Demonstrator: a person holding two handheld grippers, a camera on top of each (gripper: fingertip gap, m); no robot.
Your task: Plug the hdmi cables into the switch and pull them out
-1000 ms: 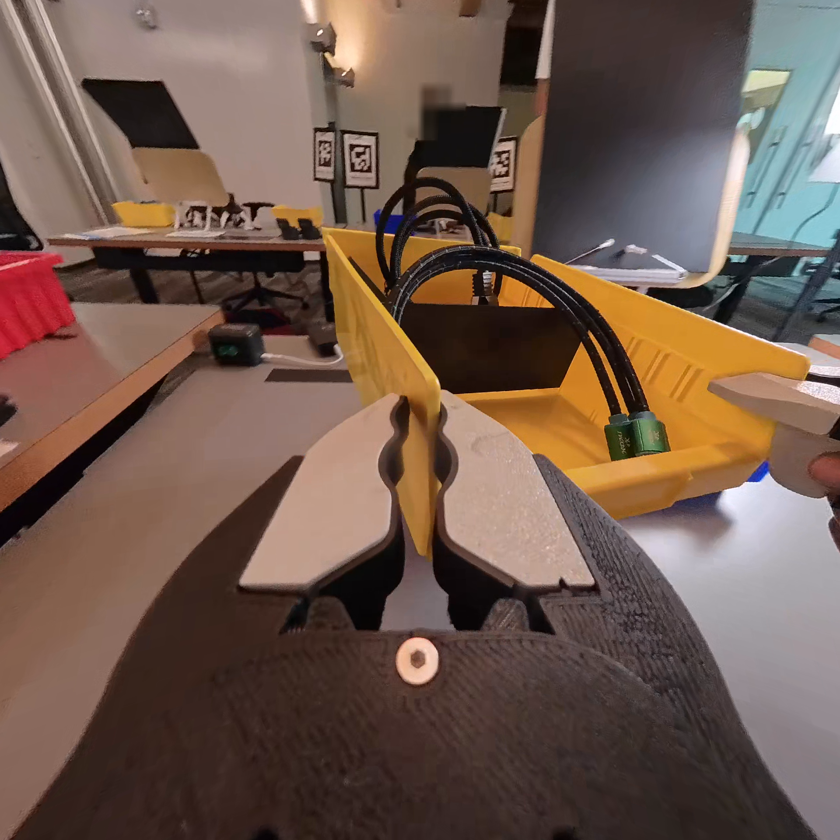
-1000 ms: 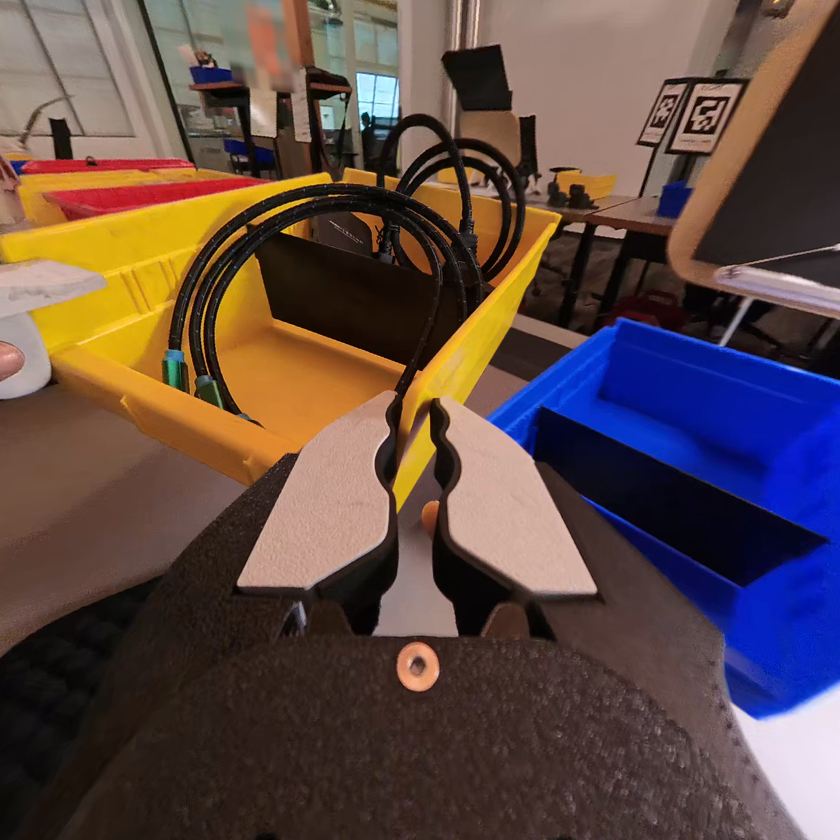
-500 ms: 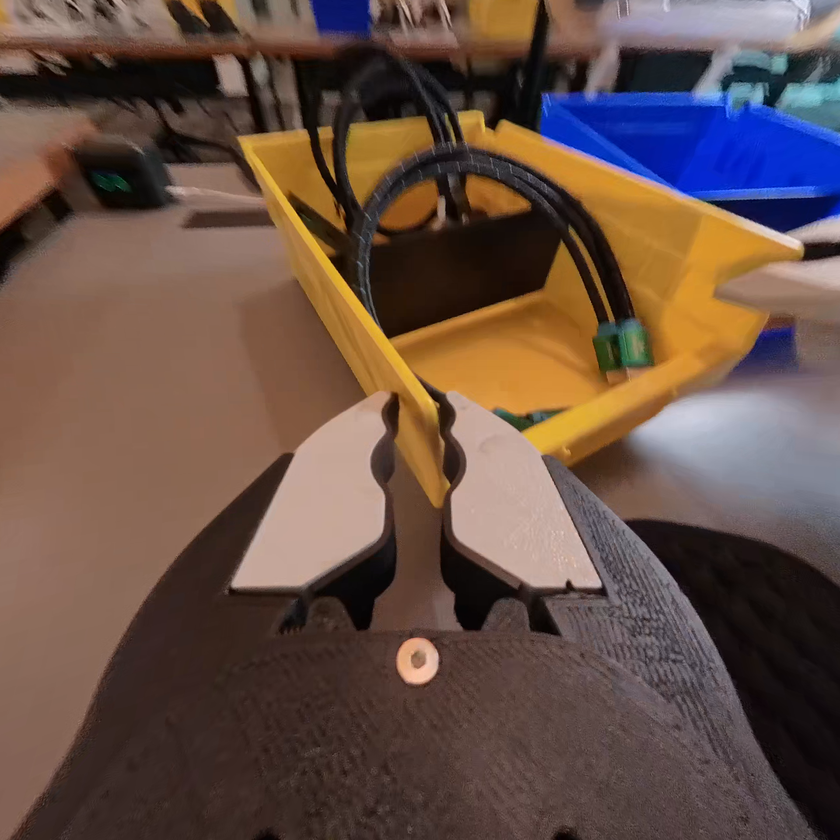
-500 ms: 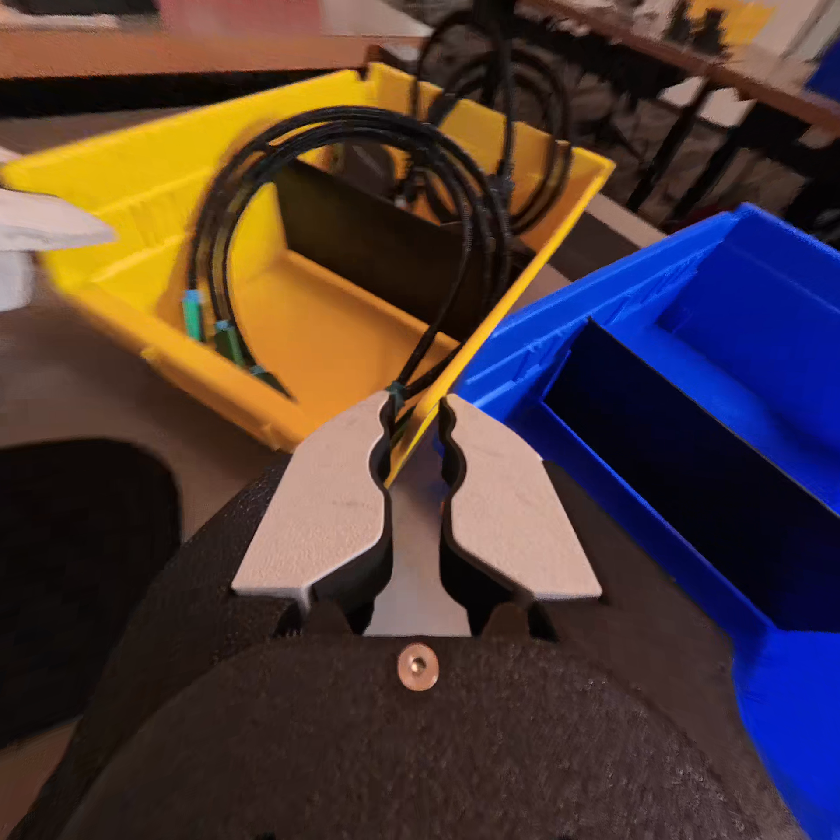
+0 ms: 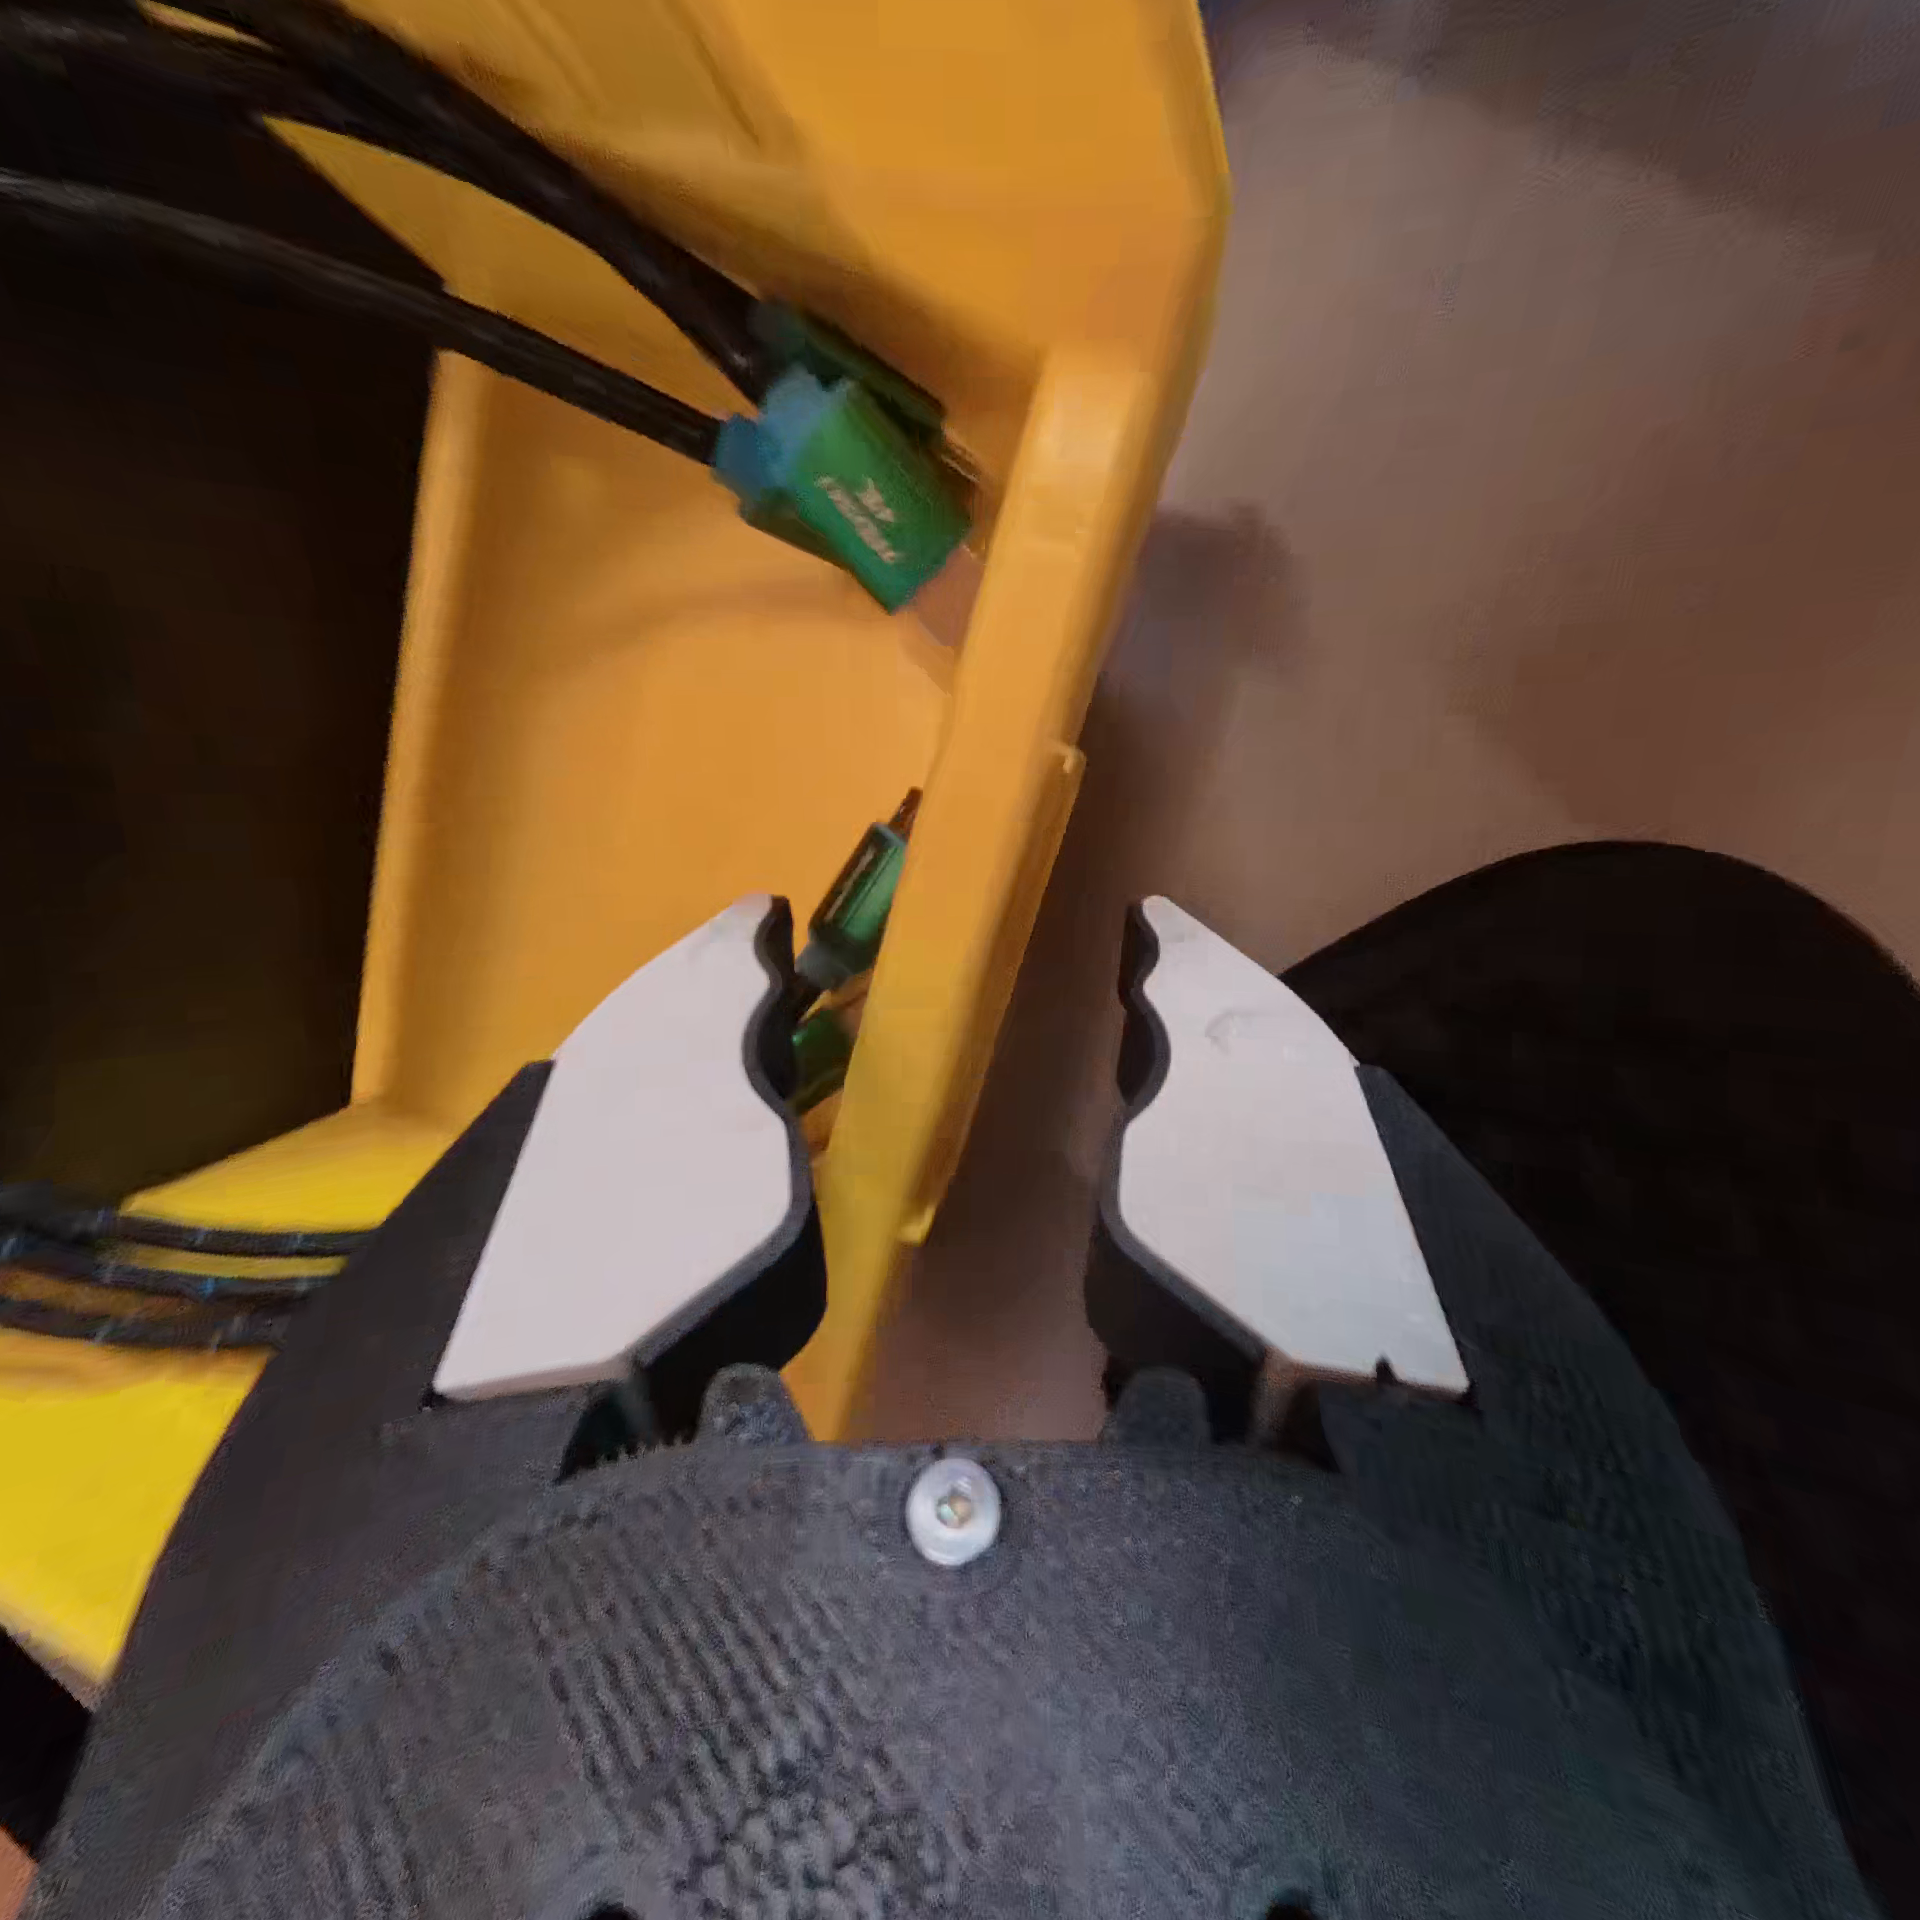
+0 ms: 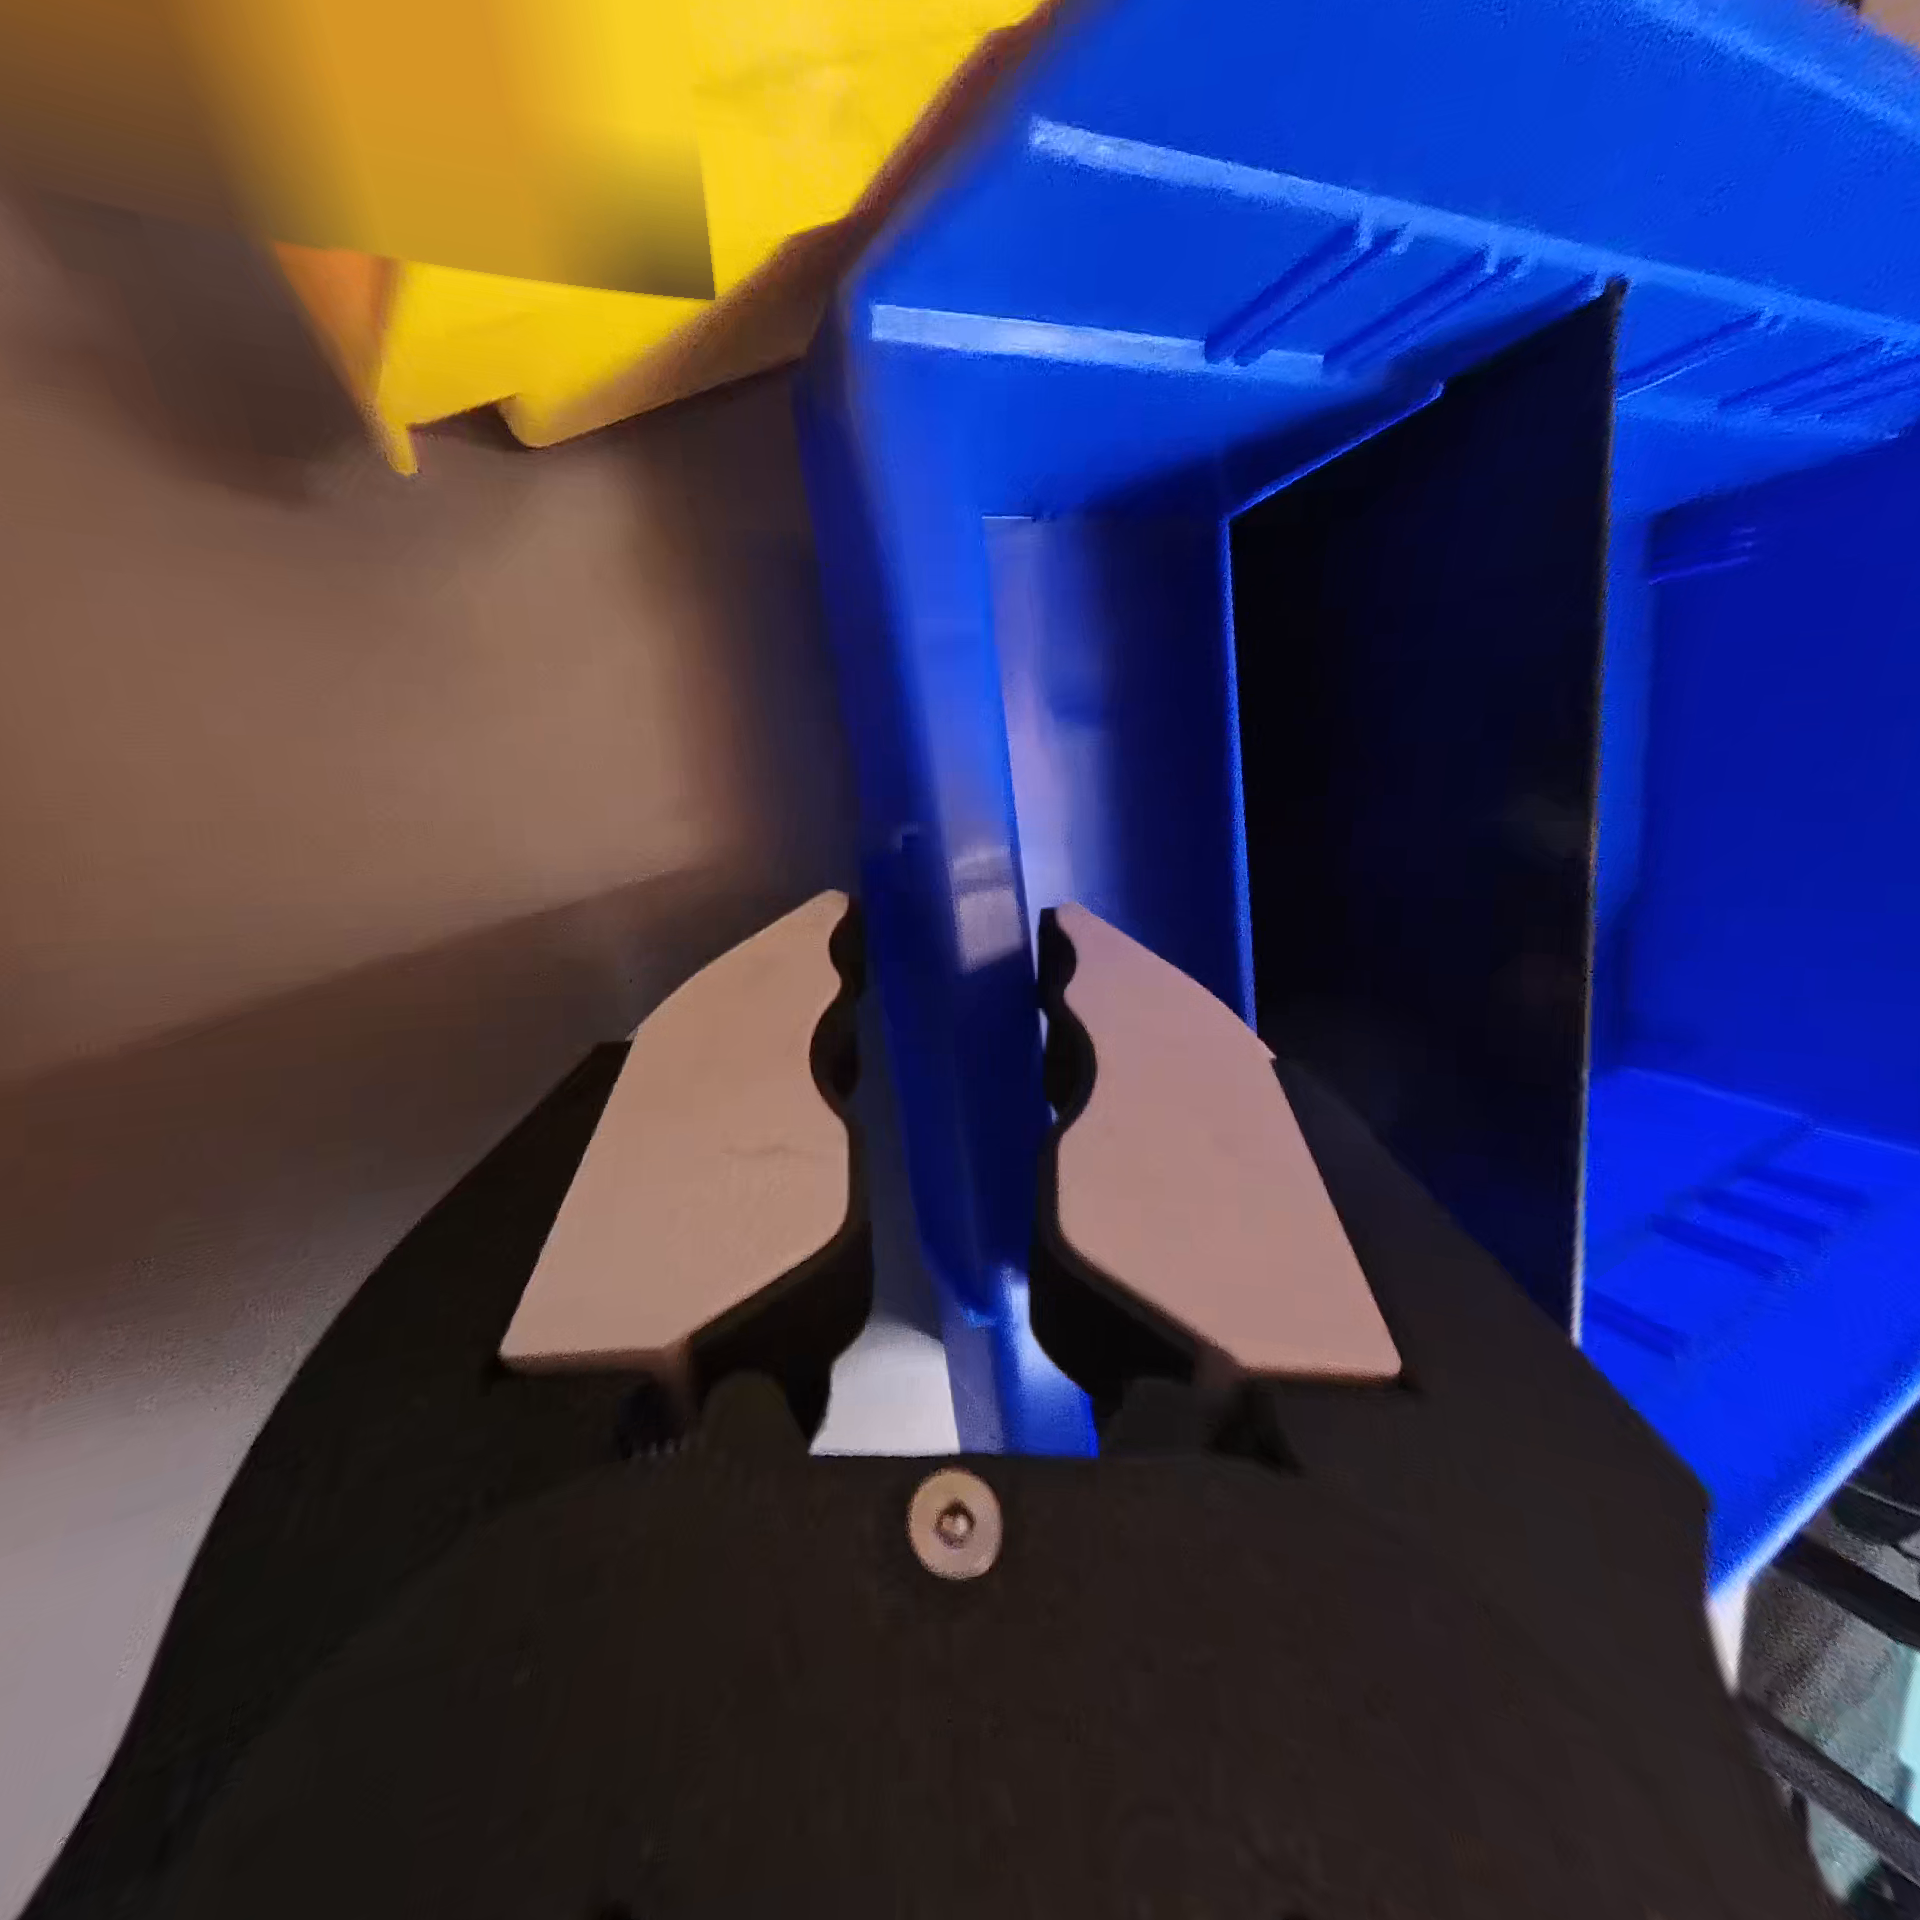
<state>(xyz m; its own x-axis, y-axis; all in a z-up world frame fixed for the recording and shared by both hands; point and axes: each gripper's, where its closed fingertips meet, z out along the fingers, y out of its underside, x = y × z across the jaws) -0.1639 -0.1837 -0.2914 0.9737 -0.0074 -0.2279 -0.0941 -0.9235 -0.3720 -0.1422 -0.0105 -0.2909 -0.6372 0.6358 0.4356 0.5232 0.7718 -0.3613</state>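
Fingers of the left gripper are standing wide apart in the left wrist view, straddling the front lip of the yellow bin without gripping it: the left finger is sitting inside the bin, the right finger outside over the brown tabletop. Nothing is being held. Black HDMI cables are entering from the upper left, cut off by the frame edge, and are ending in a green connector lying against the inside of the front wall. A second green connector is lying just beyond the left fingertip, partly hidden by it; whether they are touching is unclear. A dark panel is filling the left of the bin, too shadowed to identify. No HDMI switch is making itself out here. A black rounded shape is lying on the table at right, partly hidden behind the gripper body.

Turning to the right wrist view, the right gripper is sitting with its fingers nearly closed on the side wall of the blue bin, one finger on each face; the pads appear to be touching the wall. A black divider is standing inside the blue bin. The yellow bin is showing at upper left, heavily motion-blurred, its contents unreadable.
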